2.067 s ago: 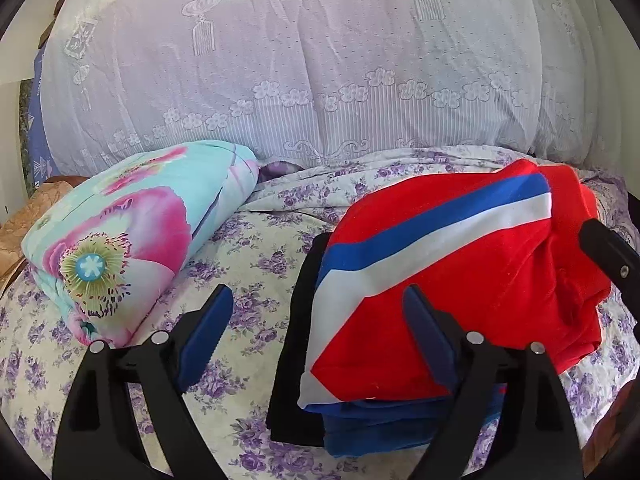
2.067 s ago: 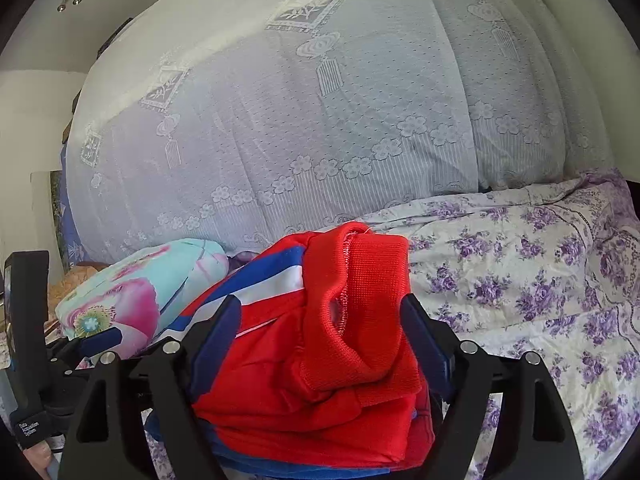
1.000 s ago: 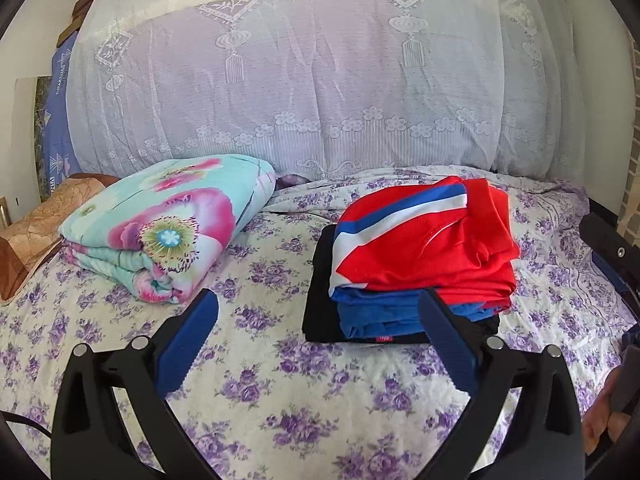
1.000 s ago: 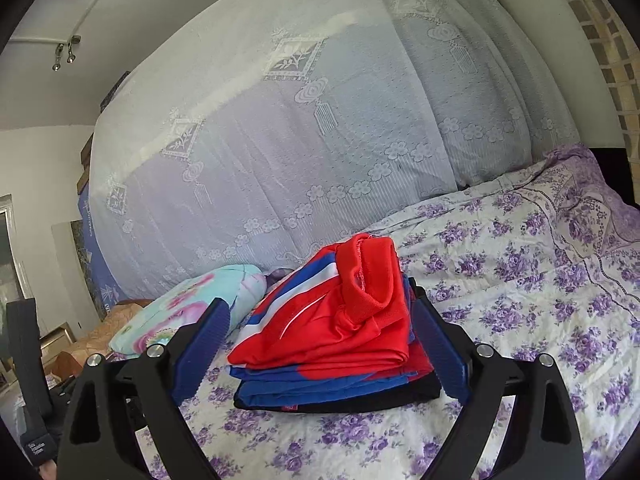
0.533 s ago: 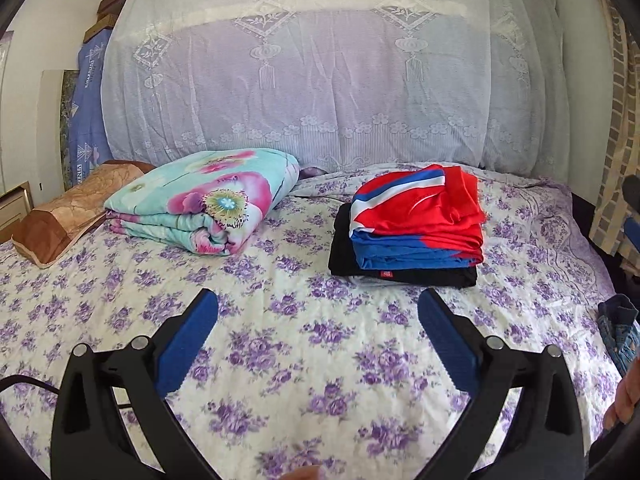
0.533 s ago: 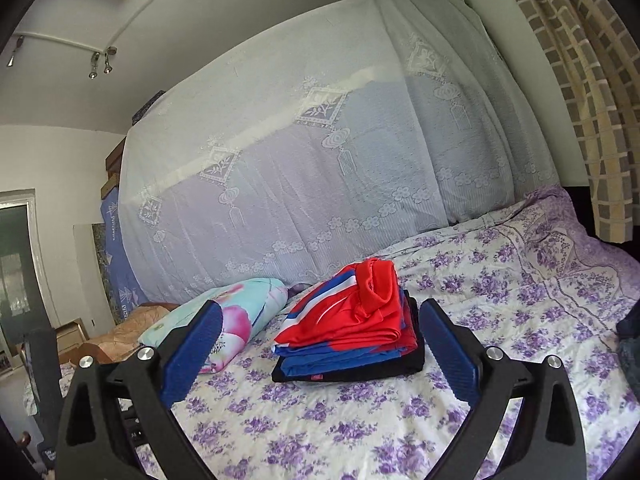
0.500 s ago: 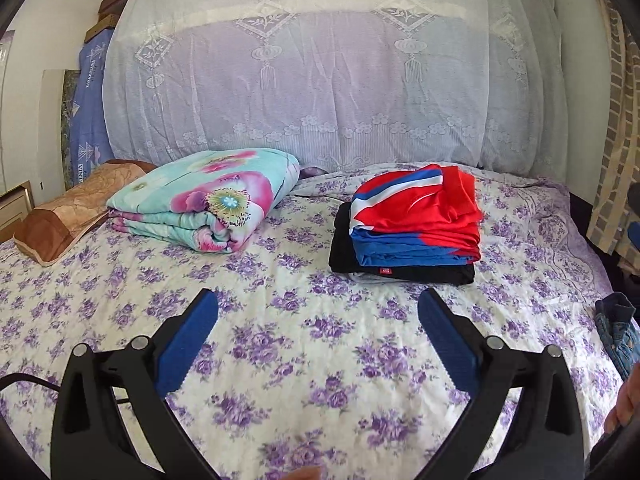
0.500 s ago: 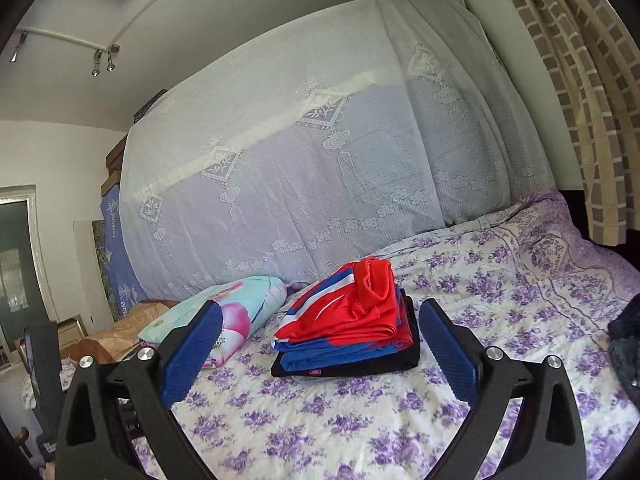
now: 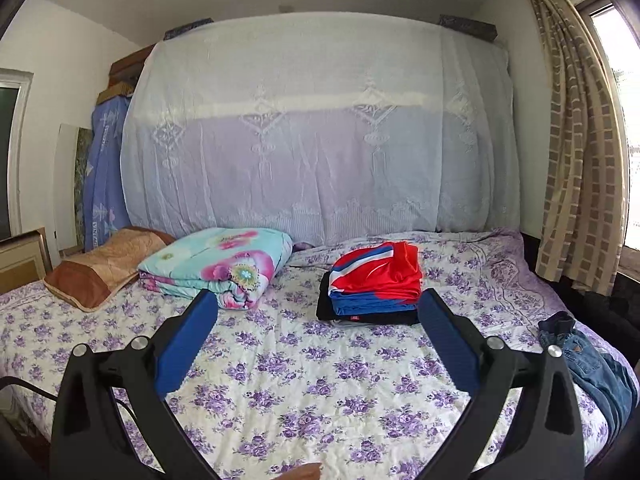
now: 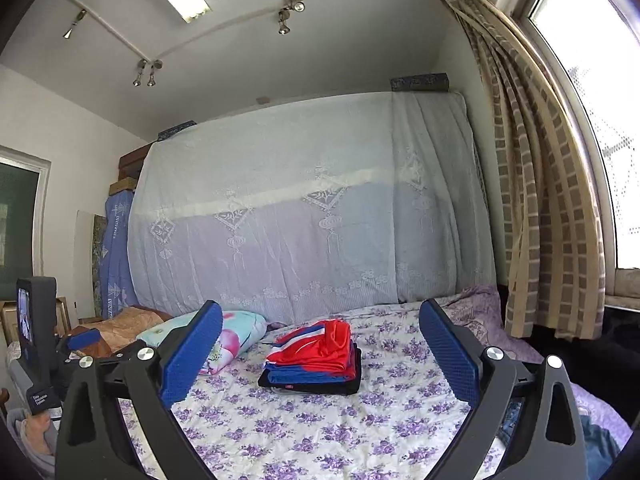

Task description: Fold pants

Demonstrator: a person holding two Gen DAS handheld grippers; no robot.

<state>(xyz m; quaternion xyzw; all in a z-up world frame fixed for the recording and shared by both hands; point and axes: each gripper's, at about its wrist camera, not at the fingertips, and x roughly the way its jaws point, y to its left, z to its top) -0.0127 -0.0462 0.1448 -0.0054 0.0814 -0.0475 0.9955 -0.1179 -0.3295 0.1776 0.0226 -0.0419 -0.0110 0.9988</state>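
While the folded pants lie on top of a small stack of folded clothes toward the far side of the bed, we hold both claws well back from them with nothing in either. The pants are red with blue and white stripes; under them we see a blue layer and a black one, edges roughly squared. Our left claw hovers above the near part of the bed, its blue pads spread wide apart, the stack showing between its tips. Our right claw is likewise wide open, raised and pointing toward the same stack. A folded flowered blanket sits left of the stack, apart from it, and a brown pillow lies further left. Blue jeans hang crumpled over the bed's right edge. Purple-flowered sheet spreads bare between us and the stack. Behind the bed a white lace cloth drapes over something tall, and a checked curtain hangs at the right by the window.
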